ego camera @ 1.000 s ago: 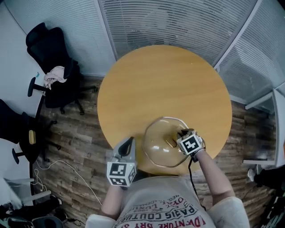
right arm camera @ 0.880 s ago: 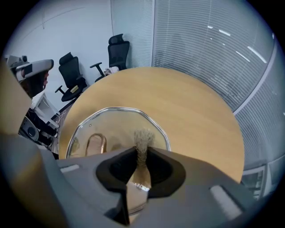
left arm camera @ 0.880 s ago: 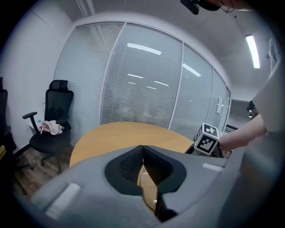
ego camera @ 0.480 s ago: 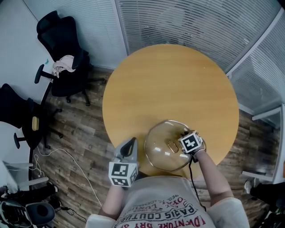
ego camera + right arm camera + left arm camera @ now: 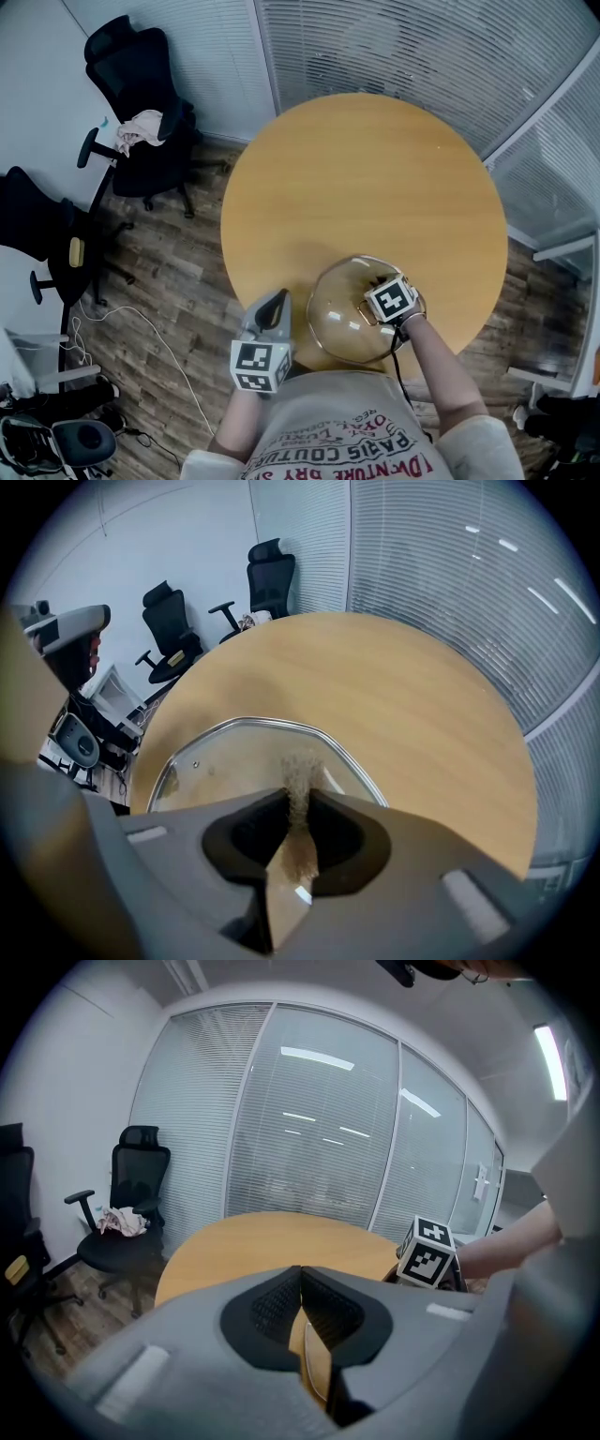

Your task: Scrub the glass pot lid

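Right hand-held gripper (image 5: pixel 300 799) clenched on tan scrub pad (image 5: pixel 300 766), over glass pot lid (image 5: pixel 333 314) on table (image 5: pixel 366 178); left hand-held gripper (image 5: pixel 301 1279) clenched empty, just left of lid.

This is an office meeting room: glass partition walls (image 5: pixel 394 47) fitted with slatted blinds curve round from ten to three o'clock behind a round wooden counter (image 5: pixel 366 178). Black swivel chairs (image 5: pixel 127 61) on castors stand at nine to ten o'clock beside a plain white wall, one carrying a crumpled cloth (image 5: pixel 139 128). They rest on a wood-plank floor (image 5: pixel 178 272), under a ceiling strip light (image 5: pixel 545 1049).
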A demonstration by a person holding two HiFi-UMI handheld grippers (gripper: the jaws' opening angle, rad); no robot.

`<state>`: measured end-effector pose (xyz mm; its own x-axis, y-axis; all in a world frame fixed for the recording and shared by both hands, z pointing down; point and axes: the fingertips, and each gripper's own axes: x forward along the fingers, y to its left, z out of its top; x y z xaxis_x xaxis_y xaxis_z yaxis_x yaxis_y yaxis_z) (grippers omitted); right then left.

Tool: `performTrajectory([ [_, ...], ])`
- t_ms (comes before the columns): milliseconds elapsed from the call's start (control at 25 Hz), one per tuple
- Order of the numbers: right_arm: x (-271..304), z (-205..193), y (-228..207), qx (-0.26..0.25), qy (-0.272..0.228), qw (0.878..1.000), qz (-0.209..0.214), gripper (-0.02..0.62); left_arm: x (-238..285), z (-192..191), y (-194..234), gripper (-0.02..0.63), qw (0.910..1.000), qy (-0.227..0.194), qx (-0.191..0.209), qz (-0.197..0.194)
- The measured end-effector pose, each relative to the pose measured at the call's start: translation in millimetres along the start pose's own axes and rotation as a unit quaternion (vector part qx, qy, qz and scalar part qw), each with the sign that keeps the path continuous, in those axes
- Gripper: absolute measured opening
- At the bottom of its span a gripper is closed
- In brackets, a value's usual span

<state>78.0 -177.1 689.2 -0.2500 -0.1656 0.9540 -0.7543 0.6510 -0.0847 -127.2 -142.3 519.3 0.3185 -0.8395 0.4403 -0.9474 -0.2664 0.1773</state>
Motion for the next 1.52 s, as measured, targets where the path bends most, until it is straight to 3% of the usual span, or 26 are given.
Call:
performTrajectory([
  [160, 1, 23, 12, -0.048, -0.012, 0.999, -0.003, 0.064, -5, -1, 11, 0.008, 1.0000, -0.001, -0.006, 0.008],
  [280, 1, 16, 16, -0.054, 0.031, 0.998, -0.001, 0.064, -10, 0, 18, 0.008, 0.9999, -0.002, -0.011, 0.013],
  [400, 2, 15, 24, -0.059, 0.057, 0.996, 0.021, 0.064, -14, -2, 22, 0.008, 0.9998, -0.003, -0.014, 0.017],
  [560, 8, 29, 42, -0.103, 0.056, 0.991, 0.058, 0.064, -18, -6, 27, 0.008, 0.9996, -0.004, -0.017, 0.021],
  [680, 10, 29, 61, -0.135, 0.076, 0.984, 0.090, 0.064, -20, -9, 32, 0.008, 0.9994, -0.003, -0.020, 0.027],
  [920, 10, 30, 73, -0.235, 0.113, 0.963, 0.074, 0.064, -27, -10, 41, 0.008, 0.9990, -0.005, -0.025, 0.036],
  [1080, 15, 39, 89, -0.302, 0.101, 0.946, 0.068, 0.064, -28, -10, 46, 0.008, 0.9989, -0.005, -0.028, 0.038],
  [1520, 20, 27, 118, -0.377, 0.109, 0.919, 0.042, 0.064, -33, -12, 51, 0.008, 0.9986, -0.003, -0.030, 0.043],
])
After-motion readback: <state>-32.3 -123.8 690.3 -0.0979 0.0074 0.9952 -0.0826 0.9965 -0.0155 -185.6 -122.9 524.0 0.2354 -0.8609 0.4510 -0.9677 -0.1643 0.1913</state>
